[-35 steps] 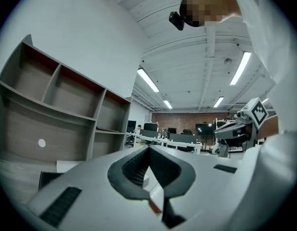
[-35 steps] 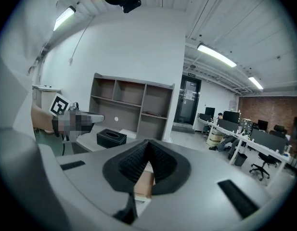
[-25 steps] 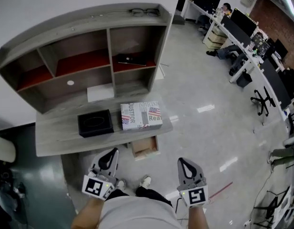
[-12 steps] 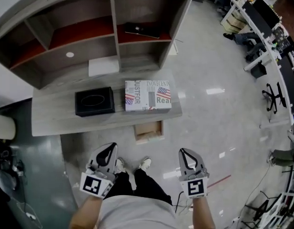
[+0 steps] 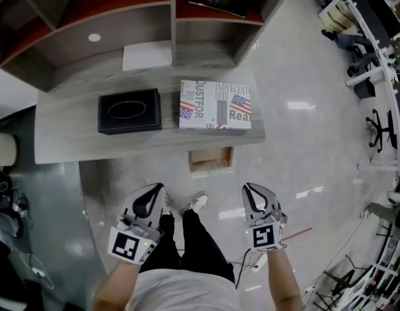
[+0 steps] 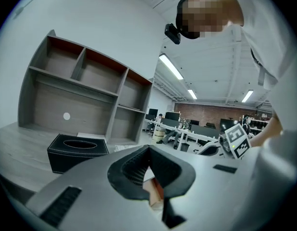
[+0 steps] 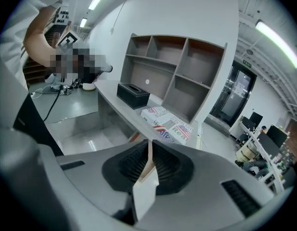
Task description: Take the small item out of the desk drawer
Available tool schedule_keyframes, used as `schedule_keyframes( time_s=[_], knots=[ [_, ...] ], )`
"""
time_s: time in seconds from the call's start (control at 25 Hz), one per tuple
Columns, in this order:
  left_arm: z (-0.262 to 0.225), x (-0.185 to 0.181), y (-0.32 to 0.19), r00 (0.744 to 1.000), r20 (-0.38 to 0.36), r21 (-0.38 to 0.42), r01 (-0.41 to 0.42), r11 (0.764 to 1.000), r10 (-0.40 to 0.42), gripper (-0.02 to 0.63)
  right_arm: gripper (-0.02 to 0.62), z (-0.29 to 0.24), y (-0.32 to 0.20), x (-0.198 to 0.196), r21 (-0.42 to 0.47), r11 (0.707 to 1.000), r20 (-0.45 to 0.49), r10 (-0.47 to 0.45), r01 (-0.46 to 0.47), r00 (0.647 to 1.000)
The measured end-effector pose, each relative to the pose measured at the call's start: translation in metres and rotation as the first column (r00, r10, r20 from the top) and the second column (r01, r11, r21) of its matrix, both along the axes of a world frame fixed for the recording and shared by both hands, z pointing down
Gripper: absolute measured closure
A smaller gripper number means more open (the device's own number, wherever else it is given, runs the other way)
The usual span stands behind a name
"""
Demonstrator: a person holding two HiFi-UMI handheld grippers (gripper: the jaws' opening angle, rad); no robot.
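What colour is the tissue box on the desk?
The tissue box is black; the head view shows it best.

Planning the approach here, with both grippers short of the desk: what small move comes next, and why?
Probably ease the right gripper toward the wooden drawer jutting from under the desk, parting its jaws. Both it and the left gripper are shut, empty and short of the drawer.
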State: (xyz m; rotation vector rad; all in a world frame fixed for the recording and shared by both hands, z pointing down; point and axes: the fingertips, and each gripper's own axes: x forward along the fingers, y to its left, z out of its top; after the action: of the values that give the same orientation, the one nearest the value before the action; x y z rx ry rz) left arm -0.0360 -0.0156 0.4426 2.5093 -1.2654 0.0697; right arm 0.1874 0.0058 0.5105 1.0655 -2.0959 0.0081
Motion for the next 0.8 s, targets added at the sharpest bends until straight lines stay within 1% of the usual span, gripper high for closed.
schedule_keyframes(
  time_s=[0.04,0.08,0.12,0.28,0.36,0.56,0.72,0.8],
  knots=[
    [0.006,-0.001,0.000,1.000,-0.001,-0.007,0.000,1.000,0.000,0.589,0.557,0.012,-0.001,-0.002,-0.018,1.000,-0.017,-0.016,0.016,1.000],
    [0.011,-0.001,0.001,1.000,-0.002,-0.013,-0.001,1.000,0.001,0.589,0.516,0.023,-0.001,-0.003,-0.036,0.999,-0.032,-0.029,0.028,0.999],
    [0.017,-0.001,0.001,1.000,-0.002,-0.018,-0.002,1.000,0.002,0.589,0.503,0.033,-0.002,-0.004,-0.052,0.998,-0.044,-0.039,0.037,0.998],
    [0.036,0.000,-0.002,1.000,-0.001,-0.041,-0.011,0.999,0.011,0.589,0.503,0.071,-0.008,-0.007,-0.081,0.994,-0.082,-0.076,0.069,0.994],
    [0.044,0.000,-0.004,1.000,-0.002,-0.047,-0.015,0.999,0.015,0.589,0.503,0.087,-0.009,-0.012,-0.095,0.990,-0.107,-0.112,0.102,0.988],
    [0.062,-0.003,-0.009,1.000,0.002,-0.057,-0.029,0.998,0.030,0.589,0.497,0.125,-0.009,-0.024,-0.134,0.971,-0.169,-0.218,0.197,0.961],
    [0.074,-0.006,-0.010,0.999,-0.007,-0.061,-0.032,0.998,0.031,0.589,0.485,0.154,-0.010,-0.029,-0.166,0.956,-0.202,-0.272,0.241,0.941],
    [0.083,-0.008,-0.011,1.000,-0.009,-0.068,-0.031,0.997,0.030,0.589,0.468,0.171,-0.009,-0.032,-0.185,0.948,-0.212,-0.296,0.259,0.931]
  ],
)
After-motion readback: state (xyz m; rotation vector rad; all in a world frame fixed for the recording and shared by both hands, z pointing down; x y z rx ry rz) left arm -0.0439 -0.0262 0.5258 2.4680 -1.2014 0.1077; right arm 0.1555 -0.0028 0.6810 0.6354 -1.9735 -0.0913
